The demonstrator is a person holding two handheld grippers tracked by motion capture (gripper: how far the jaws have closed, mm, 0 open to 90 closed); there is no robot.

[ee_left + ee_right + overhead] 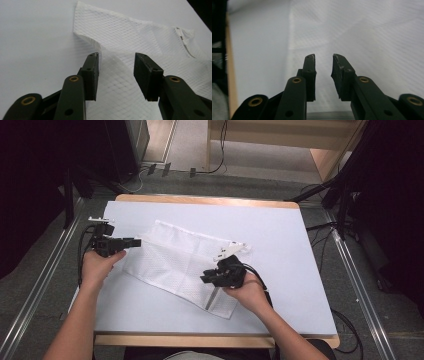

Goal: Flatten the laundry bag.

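A white mesh bag (175, 260) lies spread and slightly rumpled across the middle of the white table top (280, 240). My left gripper (137, 241) lies level at the bag's left edge, pointing right. In the left gripper view the left gripper (116, 56) stands open with the mesh bag (125, 32) lying below and beyond its pads, a raised fold near the left pad, and a zipper (183, 40) at the far right. My right gripper (205, 279) hovers over the bag's near right part. Seen from its own camera, the right gripper (323, 58) is open by a narrow gap over blurred mesh (362, 37), nothing between the pads.
The table's wooden front edge (215, 340) runs along the near side. Metal floor rails (40, 285) flank the table, with cables (345, 320) on the floor at right and dark stands (345, 195) at the back right.
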